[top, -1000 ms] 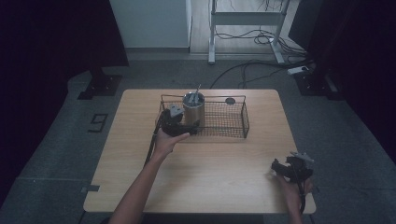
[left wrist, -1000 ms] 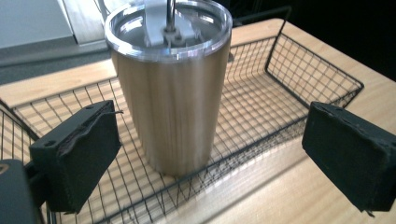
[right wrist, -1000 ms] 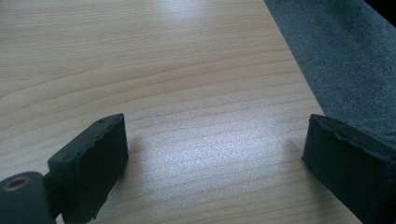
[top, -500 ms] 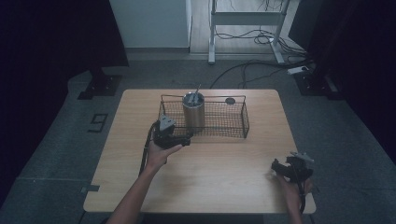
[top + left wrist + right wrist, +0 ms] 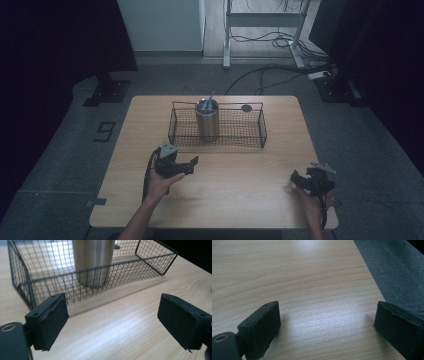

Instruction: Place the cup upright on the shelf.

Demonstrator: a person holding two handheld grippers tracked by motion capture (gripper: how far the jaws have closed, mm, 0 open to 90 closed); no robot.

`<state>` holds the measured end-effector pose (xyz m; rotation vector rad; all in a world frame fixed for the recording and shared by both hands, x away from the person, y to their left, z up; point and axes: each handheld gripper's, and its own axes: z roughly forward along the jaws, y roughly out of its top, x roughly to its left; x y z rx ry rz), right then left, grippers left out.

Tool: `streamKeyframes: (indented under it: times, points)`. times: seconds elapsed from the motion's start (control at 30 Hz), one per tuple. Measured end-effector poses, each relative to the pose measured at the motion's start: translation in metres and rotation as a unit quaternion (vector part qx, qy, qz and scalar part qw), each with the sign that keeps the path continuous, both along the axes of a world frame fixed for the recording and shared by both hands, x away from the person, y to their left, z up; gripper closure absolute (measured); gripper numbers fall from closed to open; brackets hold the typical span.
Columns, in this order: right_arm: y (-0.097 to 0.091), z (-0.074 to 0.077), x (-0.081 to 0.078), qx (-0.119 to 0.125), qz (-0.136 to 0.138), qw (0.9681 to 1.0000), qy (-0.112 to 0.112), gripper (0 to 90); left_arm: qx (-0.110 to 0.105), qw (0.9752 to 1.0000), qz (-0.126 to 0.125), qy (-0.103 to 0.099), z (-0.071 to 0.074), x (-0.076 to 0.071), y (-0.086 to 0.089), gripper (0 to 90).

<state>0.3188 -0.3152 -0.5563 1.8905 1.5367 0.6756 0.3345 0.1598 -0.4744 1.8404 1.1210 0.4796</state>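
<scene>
The tall brushed-metal cylindrical canister is seen upright inside the black wire-mesh basket, left of centre, w/ something thin poking from its top. Placement is judged done; approx. only withdrawal is left. The left gripper, just in front of the basket, has just been closing, yet is seen spread w/ nothing between. The right gripper is spread, empty, at the light wooden table's near-right corner.
</scene>
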Motion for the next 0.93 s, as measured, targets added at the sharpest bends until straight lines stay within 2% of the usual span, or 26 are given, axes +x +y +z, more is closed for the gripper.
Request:
streamKeyframes:
  times: [0.2, 0.3, 0.37, 0.4, 0.43, 0.47, 0.53, 0.6, 0.8, 0.93]
  points:
    - [0.0, 0.0, 0.0, 0.0, 0.0, 1.0, 0.0, 6.5, -0.007, 0.9999, -0.001, 0.014, -0.013, -0.016, 0.011, 10.9]
    - [0.0, 0.0, 0.0, 0.0, 0.0, 1.0, 0.0, 6.5, 0.0, 0.9998, -0.005, 0.018, -0.021, -0.022, 0.016, 10.8]
    - [0.0, 0.0, 0.0, 0.0, 0.0, 1.0, 0.0, 6.5, -0.009, 0.9995, 0.001, 0.03, -0.026, -0.024, 0.02, 11.2]
    - [0.0, 0.0, 0.0, 0.0, 0.0, 1.0, 0.0, 6.5, -0.008, 0.9992, 0.006, 0.038, -0.027, -0.025, 0.021, 13.4]
    - [0.0, 0.0, 0.0, -0.001, -0.001, 1.0, 0.0, 6.4, 0.005, 0.9995, -0.006, 0.031, -0.031, -0.032, 0.022, 13.6]
    - [0.0, 0.0, 0.0, -0.001, -0.001, 1.0, 0.0, 6.4, 0.005, 0.9995, -0.006, 0.031, -0.031, -0.032, 0.022, 12.9]
    - [0.0, 0.0, 0.0, -0.001, -0.002, 1.0, 0.001, 6.3, 0.011, 0.9988, -0.012, 0.046, -0.036, -0.032, 0.023, 12.9]
    - [0.0, 0.0, 0.0, -0.001, -0.002, 1.0, 0.0, 6.3, 0.006, 0.999, -0.006, 0.044, -0.036, -0.032, 0.024, 14.2]
    - [0.0, 0.0, 0.0, 0.0, -0.001, 1.0, 0.0, 6.3, 0.006, 0.9989, -0.009, 0.046, -0.037, -0.032, 0.024, 13.7]
    - [0.0, 0.0, 0.001, -0.001, 0.003, 1.0, 0.0, 6.0, 0.011, 0.9987, -0.007, 0.049, -0.04, -0.031, 0.023, 13.7]
